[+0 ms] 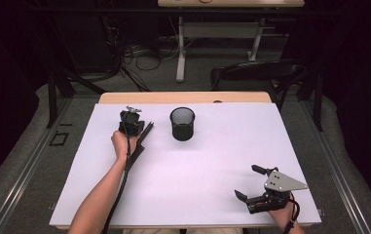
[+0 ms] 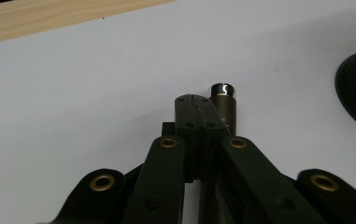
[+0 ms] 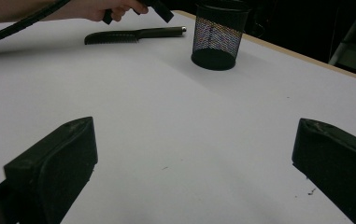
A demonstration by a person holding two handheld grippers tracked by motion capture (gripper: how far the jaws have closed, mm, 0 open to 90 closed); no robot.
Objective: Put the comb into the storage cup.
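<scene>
Clenched tight, the left gripper (image 1: 146, 130) has its two black jaws pressed flat together with nothing between them, as the left gripper view makes plain. Its tips hover right over the handle end of a dark comb (image 3: 133, 34), whose silver-capped handle (image 2: 223, 89) pokes out just past and to one side of the closed jaws; whether the tips touch the comb cannot be told. That comb lies flat on the white table cover (image 1: 197, 170), teeth toward the person, handle toward the far edge. Just beside the handle end, a little to the right in the high view, a black mesh cup (image 1: 182, 123) stands upright and apart from the comb. The left hand (image 1: 121, 142) wraps the gripper body, with a cable trailing back along the forearm. Well away, at the near right corner of the cover, the right gripper (image 1: 246, 181) rests with its jaws spread wide and holding nothing, pointing across the bare cover toward the cup.
</scene>
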